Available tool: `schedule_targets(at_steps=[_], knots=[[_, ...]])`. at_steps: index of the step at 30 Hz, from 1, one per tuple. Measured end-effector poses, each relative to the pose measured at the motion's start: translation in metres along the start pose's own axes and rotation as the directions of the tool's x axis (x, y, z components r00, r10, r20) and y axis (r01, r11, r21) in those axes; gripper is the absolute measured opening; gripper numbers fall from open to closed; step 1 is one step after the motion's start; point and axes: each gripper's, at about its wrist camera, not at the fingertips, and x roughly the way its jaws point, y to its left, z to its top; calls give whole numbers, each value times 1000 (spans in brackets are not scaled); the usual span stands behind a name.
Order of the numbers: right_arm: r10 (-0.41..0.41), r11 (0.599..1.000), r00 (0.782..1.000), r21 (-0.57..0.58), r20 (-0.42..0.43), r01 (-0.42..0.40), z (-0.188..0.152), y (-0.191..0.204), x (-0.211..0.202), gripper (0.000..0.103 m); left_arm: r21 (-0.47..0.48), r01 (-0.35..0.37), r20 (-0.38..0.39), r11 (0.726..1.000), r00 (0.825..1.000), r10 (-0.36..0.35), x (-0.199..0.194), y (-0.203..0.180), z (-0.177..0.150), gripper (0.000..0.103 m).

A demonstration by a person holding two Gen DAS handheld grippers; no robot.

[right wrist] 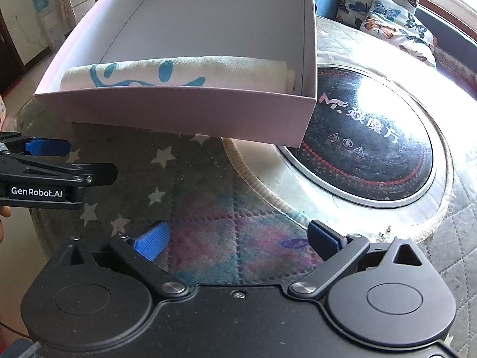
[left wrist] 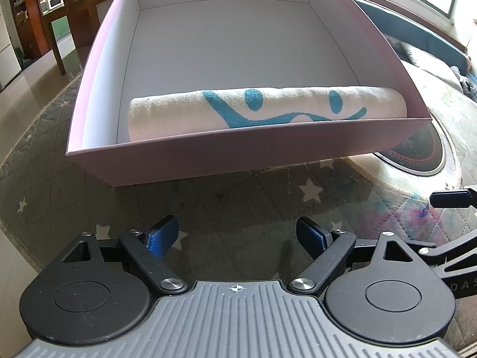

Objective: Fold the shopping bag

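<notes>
The shopping bag point(left wrist: 262, 110) is a white cloth roll with blue print, lying inside a shallow pink box point(left wrist: 208, 155) against its near wall; the right wrist view shows the bag point(right wrist: 179, 73) and the box point(right wrist: 184, 110) too. My left gripper point(left wrist: 237, 237) hovers open over the quilted cover, short of the box, with nothing between its blue pads. My right gripper point(right wrist: 237, 238) is open wide beside it, also empty and short of the box. The left gripper point(right wrist: 86, 161) shows from the side at the left edge of the right wrist view.
A grey quilted cover with stars point(left wrist: 208, 203) lies over the round table. A black induction hob point(right wrist: 366, 143) sits set into the table to the right, partly under the box's corner. Butterfly cushions point(right wrist: 384, 15) lie on a sofa behind.
</notes>
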Motion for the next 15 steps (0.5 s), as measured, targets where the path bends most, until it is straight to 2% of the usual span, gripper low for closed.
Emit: schedule_targets(at_steps=[6, 15], knots=[[-4, 1000, 1000, 6, 6, 3, 0, -1, 0, 103, -4, -2, 0, 1000, 1000, 2, 0, 0, -1, 87], [-50, 999, 999, 3, 12, 50, -1, -2, 4, 103, -11, -4, -7, 1000, 1000, 4, 3, 3, -3, 87]])
